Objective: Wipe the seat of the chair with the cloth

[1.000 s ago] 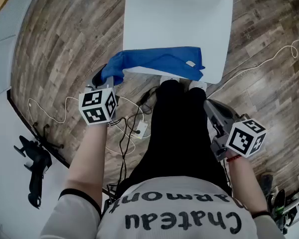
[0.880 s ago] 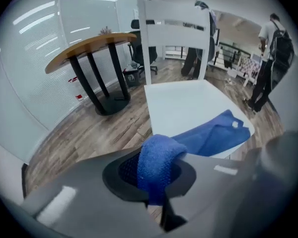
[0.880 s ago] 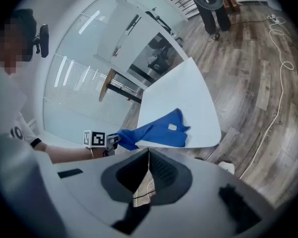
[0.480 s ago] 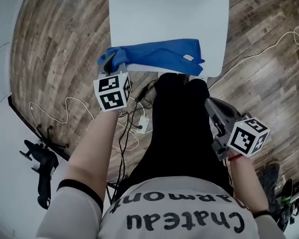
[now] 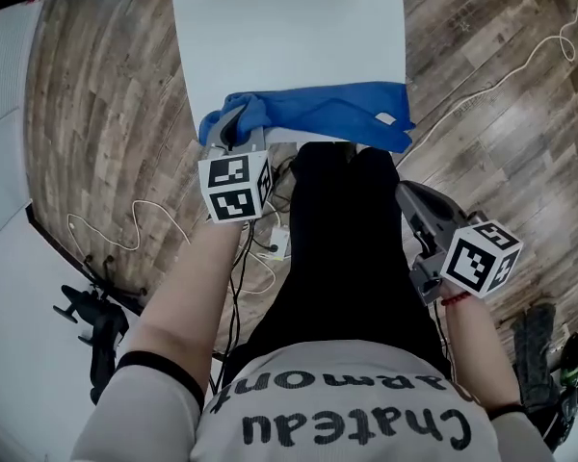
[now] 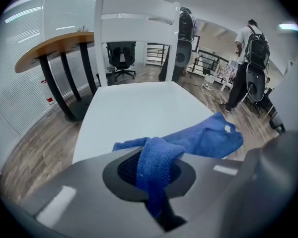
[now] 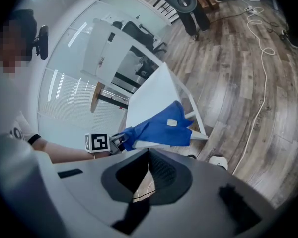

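The cloth [image 5: 318, 112] lies in a crumpled band along the near edge of the seat [image 5: 289, 37]. Its right end overhangs the front corner, and its left end is bunched and taken up in the left gripper [image 5: 233, 138]. In the left gripper view the jaws are seen clamped on that bunched end: a fold of blue pile is pinched between them, and the rest of the cloth trails to the right across the seat. The wiping is judged to be in its early part, since only the front strip of the seat is covered and the wide white area toward the chair back [image 6: 134, 24] is bare. The next move is thought to call for the cloth to be pressed flat and dragged over that bare area. The grip should be firm enough that the pile is not pulled out of the jaws, and the overhanging end should be drawn onto the seat. The right gripper [image 5: 419, 215] is held low beside the person's right leg, well apart from the chair. Its jaws are closed tip to tip with nothing between them, and only floor [image 7: 238, 68] is seen past them.
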Motion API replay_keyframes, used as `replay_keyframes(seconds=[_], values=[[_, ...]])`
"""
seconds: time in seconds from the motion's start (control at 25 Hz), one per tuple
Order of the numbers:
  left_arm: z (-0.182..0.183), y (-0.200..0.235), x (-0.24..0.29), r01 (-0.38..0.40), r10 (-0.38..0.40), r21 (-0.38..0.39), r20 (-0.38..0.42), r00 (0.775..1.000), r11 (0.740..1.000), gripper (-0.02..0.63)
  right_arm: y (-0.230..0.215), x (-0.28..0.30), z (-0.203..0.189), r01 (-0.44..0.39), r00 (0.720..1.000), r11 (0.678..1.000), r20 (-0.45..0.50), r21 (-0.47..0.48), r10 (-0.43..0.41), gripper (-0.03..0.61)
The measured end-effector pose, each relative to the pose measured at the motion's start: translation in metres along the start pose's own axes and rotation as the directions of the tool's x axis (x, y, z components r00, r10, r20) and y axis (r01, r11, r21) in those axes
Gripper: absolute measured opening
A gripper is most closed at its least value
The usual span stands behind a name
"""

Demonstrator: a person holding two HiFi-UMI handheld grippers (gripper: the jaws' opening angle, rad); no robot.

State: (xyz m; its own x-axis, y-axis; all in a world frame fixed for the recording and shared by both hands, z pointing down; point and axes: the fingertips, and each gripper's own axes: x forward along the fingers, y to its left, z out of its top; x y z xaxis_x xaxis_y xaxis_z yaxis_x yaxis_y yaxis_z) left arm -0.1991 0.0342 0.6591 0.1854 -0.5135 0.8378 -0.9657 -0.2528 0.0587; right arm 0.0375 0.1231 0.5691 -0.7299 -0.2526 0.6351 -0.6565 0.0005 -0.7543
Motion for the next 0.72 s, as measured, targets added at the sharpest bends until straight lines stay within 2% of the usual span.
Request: replay_keyframes(seconds=[0.24, 0.4, 0.64, 0.72], values=[[0.012, -0.059, 0.012, 0.031, -0.032, 0.007, 0.019, 0.999, 0.999, 0.015, -0.026, -0.026, 0.001, 0.009, 0.999, 0.999, 0.042, 0.033, -0.010, 0.015], [0.022, -0.103, 0.020, 0.113, -0.114, 0.008, 0.053, 0.992, 0.994, 0.015, -0.046, -0.047, -0.007, 0.030, 0.995, 0.997, 0.088, 0.066, -0.036, 0.015], [0.034, -0.167, 0.033, 0.218, -0.225, 0.145, 0.033, 0.974, 0.965, 0.015, -0.072, -0.086, -0.012, 0.063, 0.980, 0.989, 0.177, 0.133, -0.087, 0.015], [0.037, -0.183, 0.035, 0.234, -0.241, 0.165, 0.025, 0.970, 0.958, 0.015, -0.078, -0.099, -0.012, 0.066, 0.974, 0.987, 0.204, 0.147, -0.096, 0.015]])
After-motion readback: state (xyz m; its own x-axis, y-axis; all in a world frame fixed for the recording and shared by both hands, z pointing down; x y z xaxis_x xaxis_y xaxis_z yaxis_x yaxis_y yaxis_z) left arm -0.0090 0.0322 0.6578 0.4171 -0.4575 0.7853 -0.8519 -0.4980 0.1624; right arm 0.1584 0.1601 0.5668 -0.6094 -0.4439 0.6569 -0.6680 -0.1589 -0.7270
